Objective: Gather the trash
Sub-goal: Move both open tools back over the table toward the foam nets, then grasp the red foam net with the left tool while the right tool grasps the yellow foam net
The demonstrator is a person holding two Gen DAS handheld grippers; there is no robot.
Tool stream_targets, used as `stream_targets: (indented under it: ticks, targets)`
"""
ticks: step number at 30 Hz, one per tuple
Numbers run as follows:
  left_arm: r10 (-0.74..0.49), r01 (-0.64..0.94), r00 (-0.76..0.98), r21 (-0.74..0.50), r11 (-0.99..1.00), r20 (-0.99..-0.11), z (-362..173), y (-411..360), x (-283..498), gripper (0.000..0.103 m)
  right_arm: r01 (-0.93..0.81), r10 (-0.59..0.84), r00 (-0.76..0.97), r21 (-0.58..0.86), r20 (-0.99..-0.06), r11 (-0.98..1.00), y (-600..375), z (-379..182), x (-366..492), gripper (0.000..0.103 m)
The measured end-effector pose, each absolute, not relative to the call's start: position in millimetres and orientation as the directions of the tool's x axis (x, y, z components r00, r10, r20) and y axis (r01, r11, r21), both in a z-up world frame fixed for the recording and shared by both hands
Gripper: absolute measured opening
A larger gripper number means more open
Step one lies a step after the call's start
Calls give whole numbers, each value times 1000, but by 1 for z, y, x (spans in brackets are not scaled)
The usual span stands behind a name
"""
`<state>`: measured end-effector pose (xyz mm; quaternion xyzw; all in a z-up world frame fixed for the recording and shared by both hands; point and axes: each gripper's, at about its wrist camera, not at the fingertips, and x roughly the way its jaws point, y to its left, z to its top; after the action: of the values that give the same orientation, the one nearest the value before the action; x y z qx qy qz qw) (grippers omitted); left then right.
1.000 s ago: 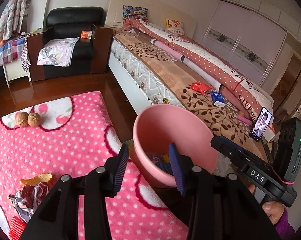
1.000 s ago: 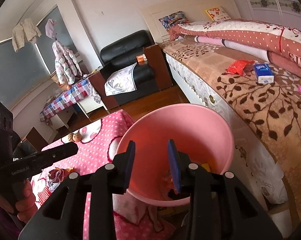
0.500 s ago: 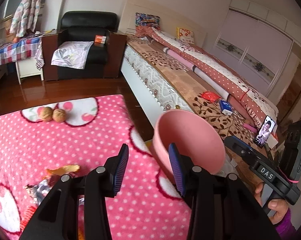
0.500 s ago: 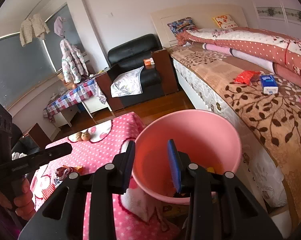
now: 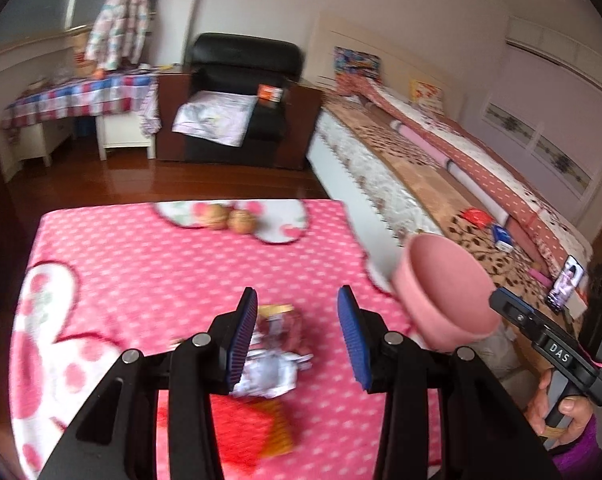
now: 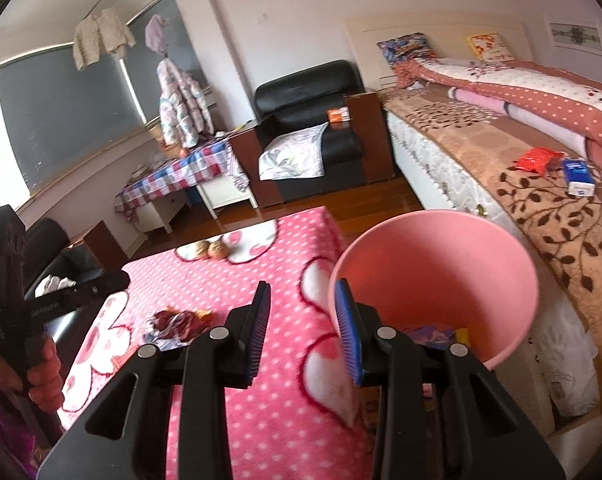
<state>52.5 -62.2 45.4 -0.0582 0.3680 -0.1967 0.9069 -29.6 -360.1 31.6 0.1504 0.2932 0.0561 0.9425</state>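
A heap of trash lies on the pink dotted cloth (image 5: 141, 264): a crumpled maroon and silver wrapper (image 5: 279, 326), silver foil (image 5: 267, 374) and a red packet (image 5: 245, 428). My left gripper (image 5: 297, 296) hangs open just above the heap, nothing between its pads. The pink bin (image 5: 441, 296) stands off the table's right edge. In the right wrist view the right gripper (image 6: 302, 292) is open and empty over the cloth, its right finger in front of the bin (image 6: 433, 276) rim. Some scraps lie at the bin's bottom. The wrapper heap (image 6: 177, 322) is to its left.
Two walnuts (image 5: 231, 219) rest at the table's far edge. A bed (image 6: 541, 200) with a red packet (image 6: 535, 158) and a blue box (image 6: 577, 176) runs along the right. A black armchair (image 5: 241, 92) and a checked table (image 5: 77, 100) stand beyond the wooden floor.
My left gripper has swung left from over the bin to above the wrapper heap. The right gripper has also shifted left, so the bin now sits to the right in its view.
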Motion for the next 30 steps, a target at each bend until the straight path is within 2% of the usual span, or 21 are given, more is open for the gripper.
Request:
stream_targets:
  ticks: [7, 14, 22, 30]
  targets:
    - [-302, 191, 670, -236, 953, -678, 31, -2, 33, 41, -88, 269, 785, 329, -558, 940, -330, 22, -25, 34]
    - [-262, 125, 619, -236, 964, -740, -7, 3, 13, 41, -137, 310, 751, 322, -583, 937, -308, 13, -24, 34]
    - [-291, 58, 456, -299, 953, -841, -64, -2, 13, 41, -161, 332, 707, 315, -624, 935, -292, -1, -22, 34]
    - [-355, 14, 465, -394, 919, -811, -71, -3, 29, 41, -232, 396, 661, 329, -637, 915, -270, -8, -19, 34]
